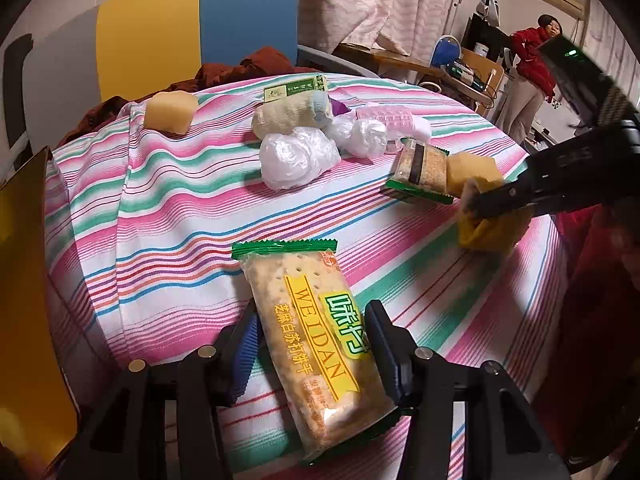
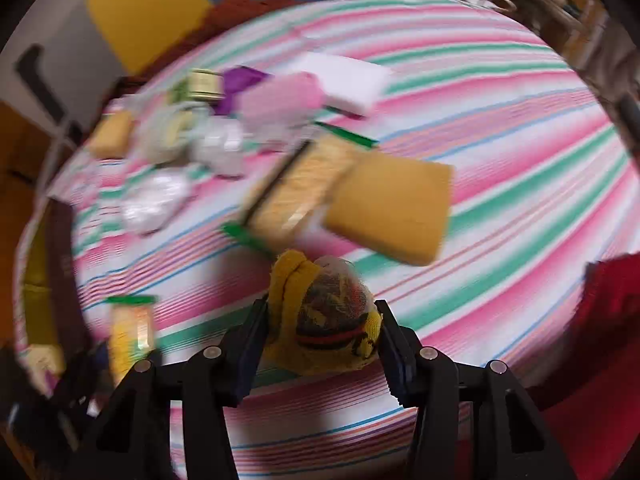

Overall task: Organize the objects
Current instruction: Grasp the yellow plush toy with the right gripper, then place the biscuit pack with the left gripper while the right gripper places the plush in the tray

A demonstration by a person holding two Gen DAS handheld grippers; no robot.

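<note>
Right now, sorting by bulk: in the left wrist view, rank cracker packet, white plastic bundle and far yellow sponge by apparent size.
1. Cracker packet, though nearest the camera
2. White plastic bundle
3. Far yellow sponge

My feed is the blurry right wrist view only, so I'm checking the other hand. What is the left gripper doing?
Observer: The left gripper straddles a cracker packet on the striped tablecloth.
Operator: What brand?
Observer: The packet reads WEIDAN.
Operator: How does my gripper look from there?
Observer: The right gripper pinches the yellow bundle beside a yellow sponge.
</note>
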